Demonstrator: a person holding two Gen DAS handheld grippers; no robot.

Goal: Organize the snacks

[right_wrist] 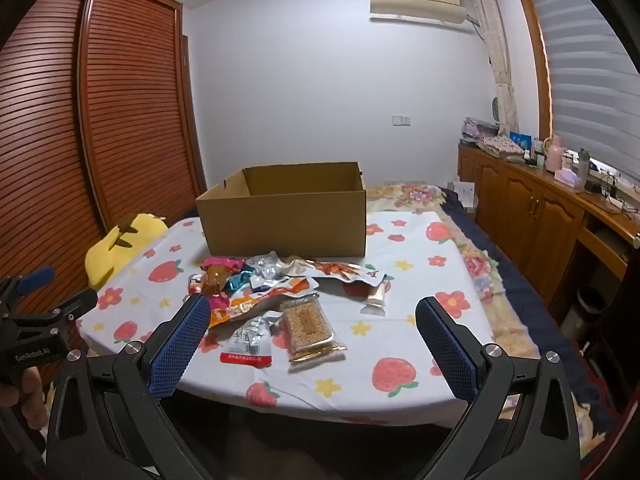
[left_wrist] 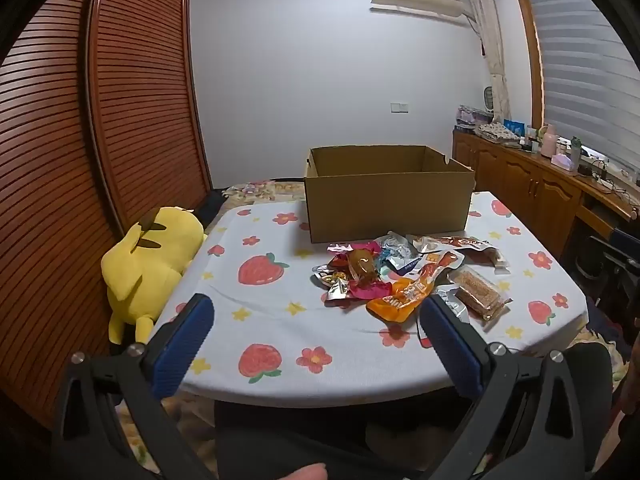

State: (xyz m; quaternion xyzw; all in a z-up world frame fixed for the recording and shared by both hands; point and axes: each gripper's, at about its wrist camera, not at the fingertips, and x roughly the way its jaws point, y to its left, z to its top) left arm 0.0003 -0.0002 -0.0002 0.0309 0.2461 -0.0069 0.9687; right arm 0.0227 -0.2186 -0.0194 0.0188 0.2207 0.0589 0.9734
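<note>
A heap of snack packets [left_wrist: 404,272] [right_wrist: 280,292] lies on the table's strawberry-print cloth [left_wrist: 280,320] [right_wrist: 420,280], in front of an open cardboard box [left_wrist: 386,196] [right_wrist: 284,216]. Nearest me lie a clear-wrapped sesame bar [left_wrist: 478,294] [right_wrist: 310,328], an orange pouch [left_wrist: 400,300] and a silver packet with a red strip [right_wrist: 248,342]. My left gripper [left_wrist: 316,312] hangs open over the near table edge, left of the heap, with nothing between its blue pads. My right gripper [right_wrist: 312,316] is open too, framing the sesame bar from above without touching it.
A yellow plush toy [left_wrist: 148,268] [right_wrist: 120,244] lies at the table's left edge against the slatted wardrobe [left_wrist: 80,140]. A wooden sideboard [right_wrist: 540,216] with bottles and clutter runs along the right wall. In the right wrist view the left gripper's body [right_wrist: 32,320] and a hand show at far left.
</note>
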